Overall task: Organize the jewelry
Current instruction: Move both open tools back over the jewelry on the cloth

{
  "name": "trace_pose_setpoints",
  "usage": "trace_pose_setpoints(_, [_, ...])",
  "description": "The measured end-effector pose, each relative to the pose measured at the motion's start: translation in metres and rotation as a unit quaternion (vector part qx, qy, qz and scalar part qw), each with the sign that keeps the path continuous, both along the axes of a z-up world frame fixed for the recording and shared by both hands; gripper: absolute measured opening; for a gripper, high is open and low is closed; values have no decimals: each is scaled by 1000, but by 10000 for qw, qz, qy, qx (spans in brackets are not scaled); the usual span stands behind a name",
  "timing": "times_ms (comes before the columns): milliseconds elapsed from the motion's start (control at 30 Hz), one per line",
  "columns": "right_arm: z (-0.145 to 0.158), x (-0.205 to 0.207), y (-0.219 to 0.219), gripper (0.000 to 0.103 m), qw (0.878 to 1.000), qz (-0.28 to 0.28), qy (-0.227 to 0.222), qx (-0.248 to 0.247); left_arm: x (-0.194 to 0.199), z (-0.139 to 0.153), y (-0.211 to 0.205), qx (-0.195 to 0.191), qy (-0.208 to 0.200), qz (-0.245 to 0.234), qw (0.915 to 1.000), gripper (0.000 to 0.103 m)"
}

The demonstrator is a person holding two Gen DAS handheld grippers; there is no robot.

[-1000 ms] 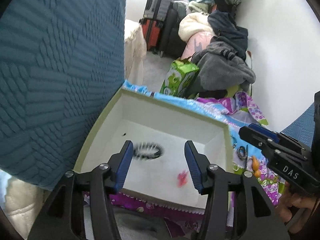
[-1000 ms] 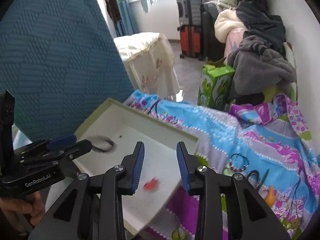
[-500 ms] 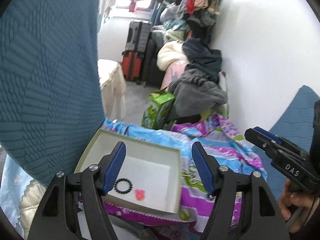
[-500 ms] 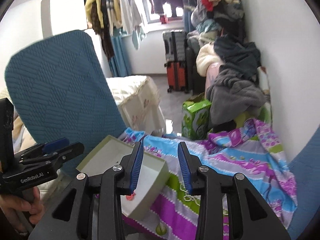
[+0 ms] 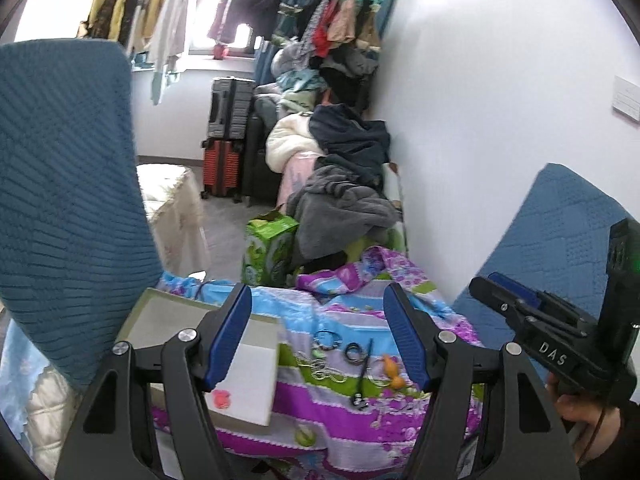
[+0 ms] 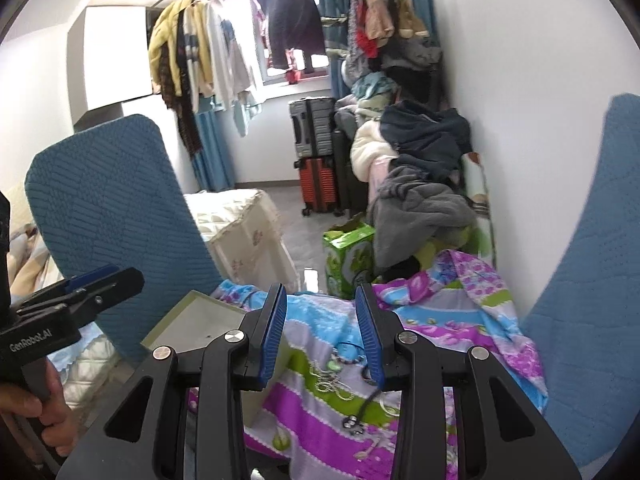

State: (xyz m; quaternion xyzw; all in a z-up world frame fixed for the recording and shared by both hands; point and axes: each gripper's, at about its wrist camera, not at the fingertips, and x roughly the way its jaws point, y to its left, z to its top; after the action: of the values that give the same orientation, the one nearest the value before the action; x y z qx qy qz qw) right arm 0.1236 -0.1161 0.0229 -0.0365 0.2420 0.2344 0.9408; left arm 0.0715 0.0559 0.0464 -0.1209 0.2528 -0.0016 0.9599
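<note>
left wrist view: the left gripper hangs in the air over a flowered cloth, its jaws wide apart with nothing between them. below its left finger sits a shallow white box at the cloth's left edge, with a small red piece lying inside near the front wall. the rest of the jewelry lies loose on the cloth just right of the box: dark rings, a silver chain, a thin black stick and an orange piece, close together but apart from the box. the right gripper is partly open and holds nothing. a blue chair back stands tight against the box's left side, and another blue chair back closes off the right edge; the space above the cloth between them is open.
</note>
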Motion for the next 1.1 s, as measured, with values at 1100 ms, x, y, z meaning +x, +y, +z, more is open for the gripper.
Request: trace_pose_setpoints(1100, [-122,29,-108,34,9957,-671,638,-65,43,-99,-76,-358,637,-587,9956,69])
